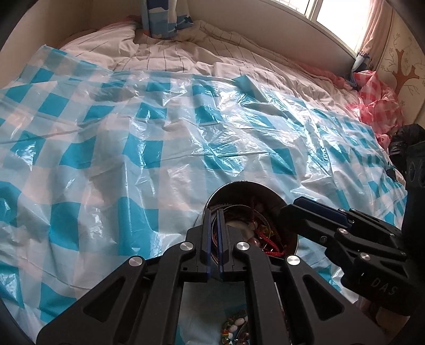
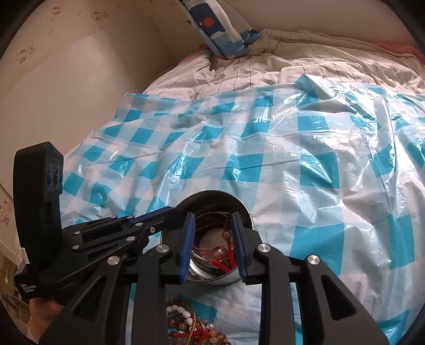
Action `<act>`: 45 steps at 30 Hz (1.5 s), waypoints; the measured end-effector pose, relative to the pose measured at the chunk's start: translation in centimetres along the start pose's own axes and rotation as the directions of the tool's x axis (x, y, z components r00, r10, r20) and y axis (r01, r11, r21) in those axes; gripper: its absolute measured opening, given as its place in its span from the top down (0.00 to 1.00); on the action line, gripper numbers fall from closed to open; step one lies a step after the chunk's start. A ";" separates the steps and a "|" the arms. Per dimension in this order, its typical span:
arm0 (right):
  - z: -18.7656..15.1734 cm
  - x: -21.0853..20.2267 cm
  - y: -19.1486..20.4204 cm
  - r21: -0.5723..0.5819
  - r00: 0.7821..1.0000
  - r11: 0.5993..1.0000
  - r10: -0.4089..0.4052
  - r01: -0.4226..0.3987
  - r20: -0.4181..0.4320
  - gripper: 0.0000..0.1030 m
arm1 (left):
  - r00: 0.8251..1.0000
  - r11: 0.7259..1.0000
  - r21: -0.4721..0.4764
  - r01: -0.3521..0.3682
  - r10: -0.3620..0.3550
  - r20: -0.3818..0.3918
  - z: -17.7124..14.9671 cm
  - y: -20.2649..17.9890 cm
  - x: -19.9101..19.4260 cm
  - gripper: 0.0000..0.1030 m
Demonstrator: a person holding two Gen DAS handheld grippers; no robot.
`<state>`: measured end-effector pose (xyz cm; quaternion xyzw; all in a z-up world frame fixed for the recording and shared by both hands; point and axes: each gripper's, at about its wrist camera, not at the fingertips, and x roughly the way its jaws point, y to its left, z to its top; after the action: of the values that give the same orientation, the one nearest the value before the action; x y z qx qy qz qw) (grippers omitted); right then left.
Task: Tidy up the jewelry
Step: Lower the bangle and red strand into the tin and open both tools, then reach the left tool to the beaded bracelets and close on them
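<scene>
A round metal bowl (image 1: 240, 192) stands on the checked plastic sheet and holds tangled jewelry (image 1: 265, 234). My left gripper (image 1: 214, 212) is shut on the bowl's near rim, its blue pads clamping the thin wall. In the right wrist view, my right gripper (image 2: 211, 215) hangs open just over the bowl (image 2: 212, 199), pads spread apart. A red cord bracelet with brownish beads (image 2: 219, 250) lies in the bowl below the gap, touching neither pad. The left gripper (image 2: 172, 212) reaches the rim from the left. The right gripper (image 1: 289, 209) comes in from the right. Loose bead bracelets (image 2: 191, 326) lie in front of the bowl.
A crinkled blue-and-white checked plastic sheet (image 1: 159, 132) covers a soft bed with striped bedding (image 1: 186, 53). A blue patterned pillow (image 2: 220, 29) leans at the back wall. A pink checked bag (image 1: 377, 106) lies far right under the window (image 1: 337, 18). More beads (image 1: 236, 329) lie under my left gripper.
</scene>
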<state>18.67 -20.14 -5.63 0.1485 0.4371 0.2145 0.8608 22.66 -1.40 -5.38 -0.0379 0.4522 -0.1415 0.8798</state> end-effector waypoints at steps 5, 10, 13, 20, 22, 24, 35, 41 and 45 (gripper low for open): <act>0.1 -0.1 0.0 -0.002 1.000 1.000 -0.009 0.009 0.002 0.64 | 1.000 1.000 0.003 -0.002 0.002 -0.001 0.0 0.0 0.0 0.96; 0.0 -0.4 0.0 -0.006 1.000 1.000 -0.022 0.022 0.002 0.59 | 1.000 1.000 0.007 -0.003 0.003 0.002 0.0 0.0 -0.2 0.95; 0.0 -0.6 0.2 -0.013 1.000 1.000 -0.029 0.029 0.007 0.57 | 1.000 0.999 0.011 -0.030 0.030 0.008 -0.1 0.3 -0.8 0.91; -0.3 -1.3 0.5 -0.032 0.999 0.998 -0.054 0.054 0.010 0.56 | 0.999 0.999 0.028 -0.046 0.046 0.008 -1.0 0.9 -2.2 0.87; -0.5 -1.7 0.5 -0.035 0.998 0.997 -0.062 0.062 0.010 0.56 | 0.999 0.998 0.036 -0.048 0.048 0.006 -1.3 0.9 -2.6 0.87; -0.7 -2.0 0.5 -0.038 0.998 0.997 -0.067 0.068 0.010 0.56 | 0.999 0.998 0.039 -0.044 0.044 0.001 -1.7 1.1 -2.8 0.87; -2.5 -3.4 1.0 -0.088 0.994 0.991 -0.104 0.102 -0.023 0.56 | 0.999 0.997 0.080 0.014 -0.010 -0.052 -3.5 0.6 -3.8 0.86; -3.1 -3.9 0.9 -0.104 0.992 0.988 -0.121 0.115 -0.046 0.56 | 0.996 0.993 0.117 0.034 -0.023 -0.088 -4.5 -0.4 -3.5 0.86; -3.2 -4.3 1.0 -0.108 0.991 0.987 -0.123 0.117 -0.046 0.56 | 0.996 0.992 0.121 0.031 -0.020 -0.092 -4.8 -0.6 -3.7 0.86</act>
<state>13.54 -21.24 -4.07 0.0707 0.4558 0.1890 0.8669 16.66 -0.67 -5.18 0.0165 0.4816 -0.1818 0.8572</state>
